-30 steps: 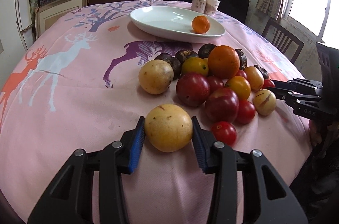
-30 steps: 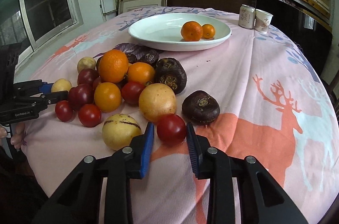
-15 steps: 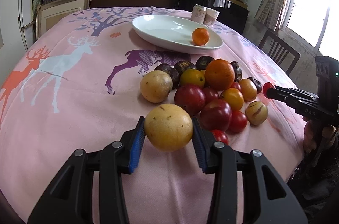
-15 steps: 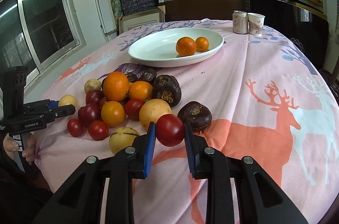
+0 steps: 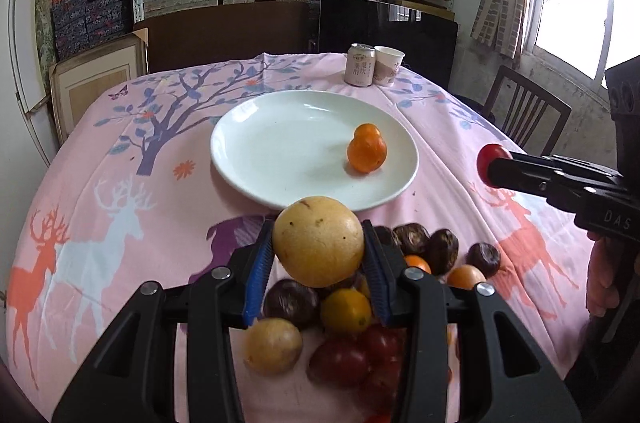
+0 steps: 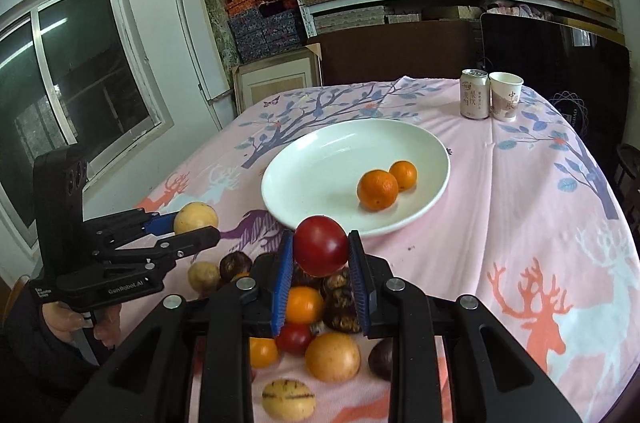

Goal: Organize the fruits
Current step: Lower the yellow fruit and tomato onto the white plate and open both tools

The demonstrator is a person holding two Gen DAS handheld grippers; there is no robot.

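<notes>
My left gripper (image 5: 318, 263) is shut on a round yellow fruit (image 5: 318, 241) and holds it in the air over the fruit pile, just short of the white plate (image 5: 280, 151). My right gripper (image 6: 320, 267) is shut on a red tomato (image 6: 321, 250), also lifted near the plate's (image 6: 320, 175) front rim. Two small oranges (image 6: 378, 189) lie on the plate. The right gripper with its tomato (image 5: 493, 159) shows at right in the left wrist view. The left gripper with the yellow fruit (image 6: 195, 218) shows at left in the right wrist view.
A pile of mixed fruit (image 6: 316, 327) lies on the pink deer-print tablecloth (image 6: 540, 231) under both grippers. A can (image 6: 475, 95) and a paper cup (image 6: 505, 95) stand behind the plate. A chair (image 5: 524, 111) stands at the table's right. Shelves fill the back wall.
Both grippers have risen from the table with their fruits and moved forward over the pile toward the plate.
</notes>
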